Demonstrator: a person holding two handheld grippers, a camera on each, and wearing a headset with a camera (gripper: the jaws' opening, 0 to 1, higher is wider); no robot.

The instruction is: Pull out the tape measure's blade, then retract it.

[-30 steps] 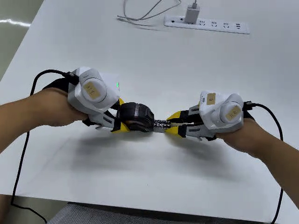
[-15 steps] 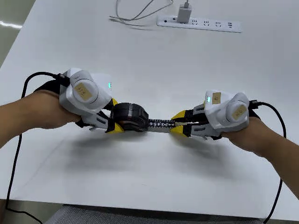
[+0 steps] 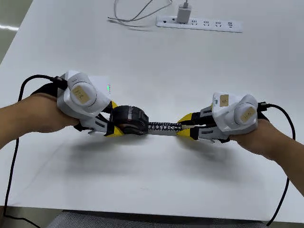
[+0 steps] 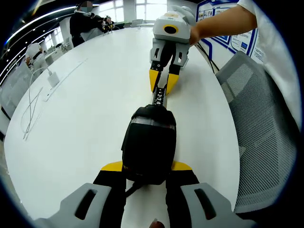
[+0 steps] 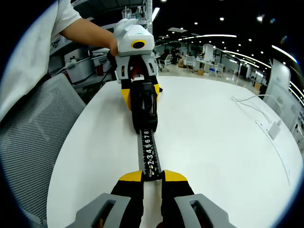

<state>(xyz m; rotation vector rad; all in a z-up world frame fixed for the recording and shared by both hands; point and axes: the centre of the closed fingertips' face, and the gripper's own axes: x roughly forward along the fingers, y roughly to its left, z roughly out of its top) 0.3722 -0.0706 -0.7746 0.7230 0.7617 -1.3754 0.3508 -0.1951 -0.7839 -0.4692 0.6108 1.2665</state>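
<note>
Holding a black tape measure [image 3: 129, 119] low over the near middle of a white tabletop [image 3: 156, 61], the left claw [image 3: 116, 126] has its yellow-tipped jaws clamped on the two sides of the case. Whether the case touches the tabletop cannot be told. A short stretch of blade [image 3: 164, 127], black with white numbers, runs out to the right from the case. The right claw [image 3: 184, 129] has its jaws pressed together on the end of that blade. The two claws face each other, one left and one right, near each other, with the blade bridging the gap between them. At the far edge of the tabletop lies a white power strip [image 3: 199, 23] with a charger [image 3: 184, 12] plugged in and a white cable [image 3: 137, 12] trailing to the left.
</note>
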